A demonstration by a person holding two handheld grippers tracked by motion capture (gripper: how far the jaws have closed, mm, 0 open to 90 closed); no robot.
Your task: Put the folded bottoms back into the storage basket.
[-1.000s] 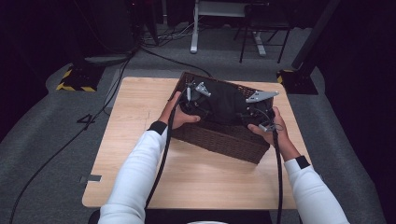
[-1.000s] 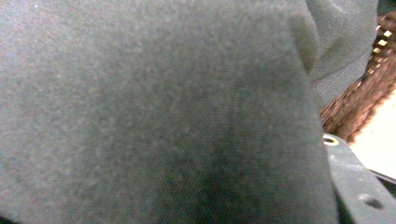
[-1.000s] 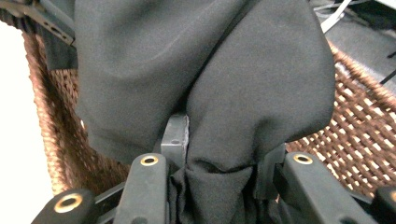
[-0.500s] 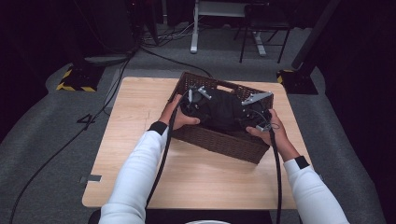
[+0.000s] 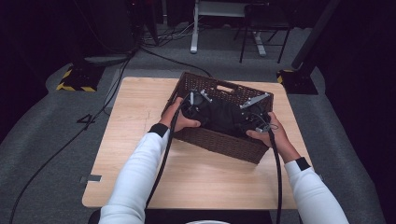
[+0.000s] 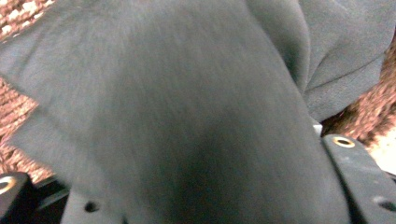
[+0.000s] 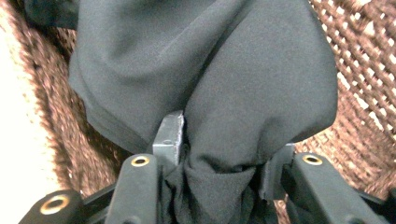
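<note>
Holding entry: one dark garment (image 5: 227, 116), bunched inside a brown wicker basket (image 5: 219, 140) that sits toward the far right of a light wooden desk (image 5: 135, 121). Left gripper (image 5: 195, 103) at the left end of the cloth, held by the person's left hand (image 5: 180, 119); in the left gripper view the fabric (image 6: 187, 116) drapes over the jaws and hides their tips, so whether they are closed on it cannot be told. Right gripper (image 5: 254, 114) at the right end, in the right hand (image 5: 273, 135); the right gripper view shows its jaws drawn in tight on a gathered fold of the cloth (image 7: 219, 177), the material puckering between them with wicker weave (image 7: 364, 70) behind. Handling, as judged: soft, limp, light, with no stiffness to bear its own shape; it will sag and trail from any single hold. Surface looks matte and smooth, somewhat prone to slipping from a shallow pinch. Not fragile, though loose edges may snag on the weave. Best taken by a thick gathered fold or a hem, at two points well apart, as the grippers are now placed. Black cables (image 5: 161, 163) trail from both grippers toward the near edge.
</note>
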